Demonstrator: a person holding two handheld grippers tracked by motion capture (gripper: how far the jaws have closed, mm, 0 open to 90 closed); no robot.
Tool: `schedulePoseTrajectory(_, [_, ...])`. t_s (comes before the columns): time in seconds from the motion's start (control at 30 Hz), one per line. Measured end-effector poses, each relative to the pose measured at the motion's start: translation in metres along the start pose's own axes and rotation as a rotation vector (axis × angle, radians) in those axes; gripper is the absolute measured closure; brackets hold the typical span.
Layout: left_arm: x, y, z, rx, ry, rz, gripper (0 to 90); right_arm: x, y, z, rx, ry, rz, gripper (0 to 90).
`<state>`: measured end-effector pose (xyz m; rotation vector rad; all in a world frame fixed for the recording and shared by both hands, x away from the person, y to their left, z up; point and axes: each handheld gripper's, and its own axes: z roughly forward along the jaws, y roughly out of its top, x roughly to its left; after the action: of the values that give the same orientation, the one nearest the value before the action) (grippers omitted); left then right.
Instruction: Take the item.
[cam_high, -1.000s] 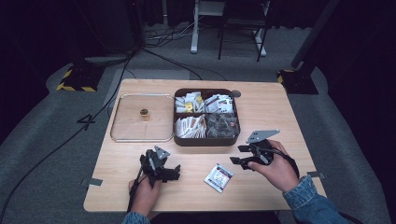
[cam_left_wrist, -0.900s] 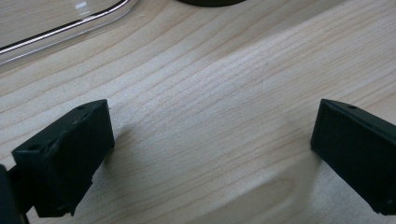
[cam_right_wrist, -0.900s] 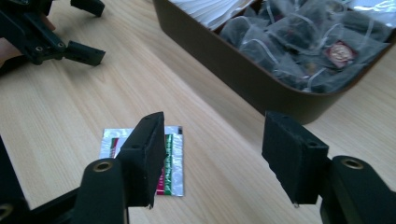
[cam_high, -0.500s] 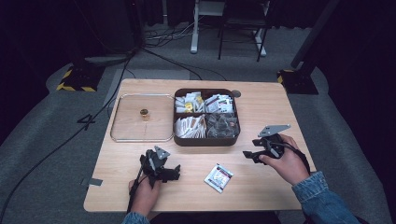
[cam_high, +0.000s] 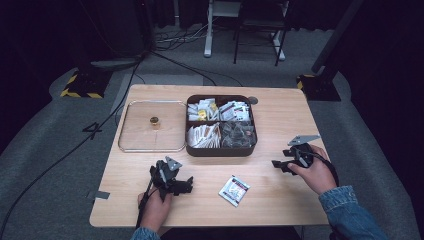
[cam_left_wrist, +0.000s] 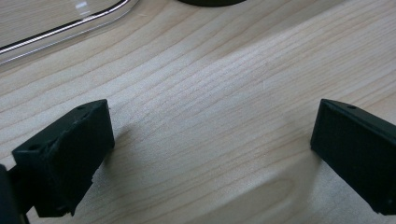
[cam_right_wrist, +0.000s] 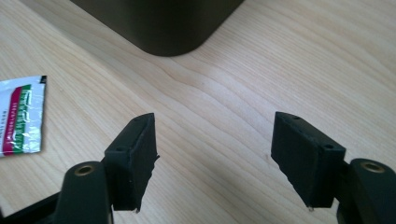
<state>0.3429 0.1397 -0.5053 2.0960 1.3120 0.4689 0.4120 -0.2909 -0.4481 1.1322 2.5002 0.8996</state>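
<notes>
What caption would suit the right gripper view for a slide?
Open right claw above a wooden table, a sachet lying off to its side.

floor: grey carpet (cam_high: 45, 150); backdrop: dark; furniture: wooden table (cam_high: 280, 200), white desk legs (cam_high: 207, 30); hazard-striped bases (cam_high: 80, 90)

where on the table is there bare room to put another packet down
Bare wood lies between the packet and the right gripper, along the near edge left of the left gripper, and right of the box. The lid and the full box crowd the far middle.
</notes>
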Motion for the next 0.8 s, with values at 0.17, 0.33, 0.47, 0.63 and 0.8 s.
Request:
schedulePoseTrajectory(0.17, [0.000,0.000,0.000,0.000,0.000,0.000,0.0,-0.008,-0.013,0.009,0.010,0.002,0.017,30.8])
schedulePoseTrajectory(0.33, [0.000,0.000,0.000,0.000,0.000,0.000,0.0,-0.012,-0.027,0.018,0.046,-0.006,0.051,27.9])
schedulePoseTrajectory(0.47, [0.000,0.000,0.000,0.000,0.000,0.000,0.0,-0.010,-0.033,0.021,0.053,-0.014,0.043,24.5])
schedulePoseTrajectory(0.63, [0.000,0.000,0.000,0.000,0.000,0.000,0.0,-0.006,-0.039,0.028,0.025,-0.054,0.016,0.3])
schedulePoseTrajectory(0.8, [0.000,0.000,0.000,0.000,0.000,0.000,0.0,-0.005,-0.044,0.038,-0.109,-0.111,0.077,0.0])
